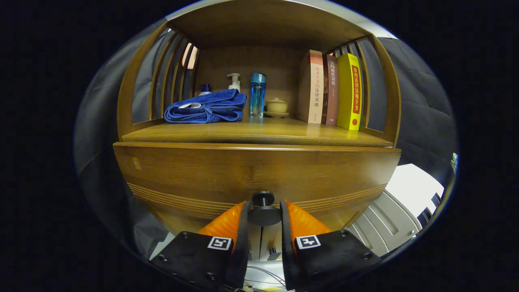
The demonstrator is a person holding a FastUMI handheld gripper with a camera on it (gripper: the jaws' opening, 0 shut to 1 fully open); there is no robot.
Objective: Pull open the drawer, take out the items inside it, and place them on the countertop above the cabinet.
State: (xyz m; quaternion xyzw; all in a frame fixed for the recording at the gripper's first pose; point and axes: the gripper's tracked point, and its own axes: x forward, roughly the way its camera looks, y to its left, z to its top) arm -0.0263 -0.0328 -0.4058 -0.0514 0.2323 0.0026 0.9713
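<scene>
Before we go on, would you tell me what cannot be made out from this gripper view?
- Drawer contents: hidden behind its closed front.
- Gripper contact: the fingers flank the knob, but whether both press on it is unclear.
- Small bottle: mostly hidden behind the blue towel.
- Pump bottle: lower part hidden by the same towel.
- Cabinet below the drawer: covered by the gripper body.

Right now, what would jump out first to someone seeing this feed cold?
Most striking is the dark round drawer knob sitting between the fingers of the gripper, which flank it closely on both sides, with the wooden drawer front closed behind it. Above, on the countertop, a folded blue towel lies at one end, three upright books stand at the other, and a tall blue bottle stands between them.
</scene>
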